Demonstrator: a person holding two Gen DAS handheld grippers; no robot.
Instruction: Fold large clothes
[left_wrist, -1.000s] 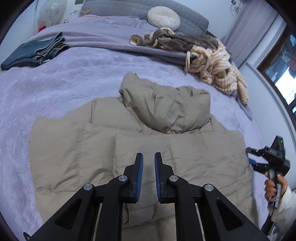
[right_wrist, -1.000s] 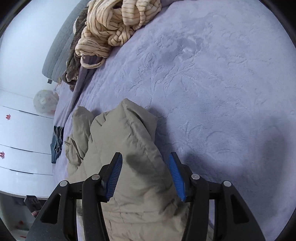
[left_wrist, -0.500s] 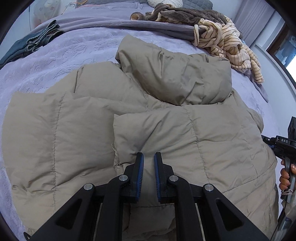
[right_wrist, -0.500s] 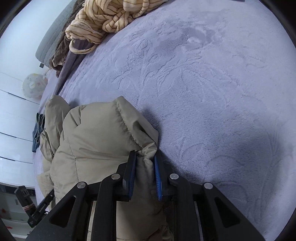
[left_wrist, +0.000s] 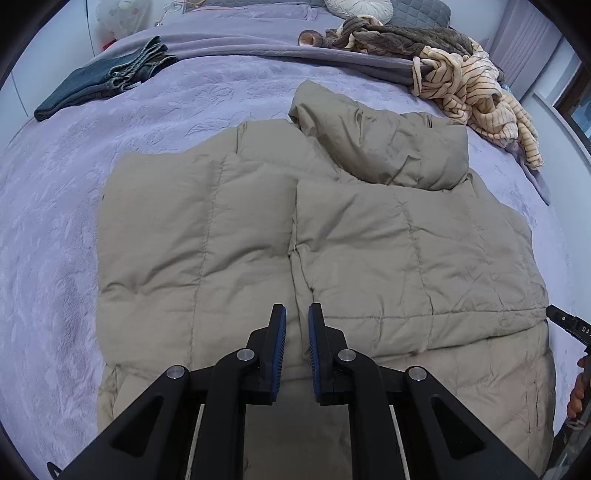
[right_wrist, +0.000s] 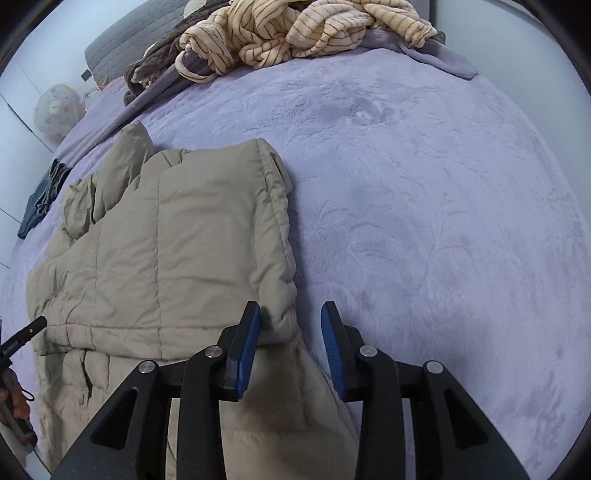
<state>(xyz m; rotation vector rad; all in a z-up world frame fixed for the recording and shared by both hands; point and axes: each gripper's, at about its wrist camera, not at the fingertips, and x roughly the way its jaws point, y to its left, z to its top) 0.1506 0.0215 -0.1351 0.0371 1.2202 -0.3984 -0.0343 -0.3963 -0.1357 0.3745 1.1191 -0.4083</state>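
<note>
A beige puffer jacket (left_wrist: 332, 240) lies flat on the purple bedspread (left_wrist: 55, 221), sleeves folded over its body and hood (left_wrist: 384, 147) at the far end. My left gripper (left_wrist: 297, 314) hovers over the jacket's lower middle, shut, with nothing between its fingers. In the right wrist view, my right gripper (right_wrist: 291, 314) sits at the right edge of the jacket (right_wrist: 166, 258). Its jaws are opening; the folded edge lies between them, near the left pad, and is not pinched. Each gripper's tip shows at the edge of the other's view.
Folded dark jeans (left_wrist: 107, 85) lie at the far left of the bed. A cream striped garment (left_wrist: 476, 96) and a brown one (left_wrist: 388, 37) are piled at the far right, near a round cushion (left_wrist: 358, 5). Bare bedspread (right_wrist: 443, 221) stretches right of the jacket.
The right gripper, shut on the jacket's right edge half a second ago, has spread its jaws and let go; that edge now lies flat. The left gripper dipped close, then drew back.
</note>
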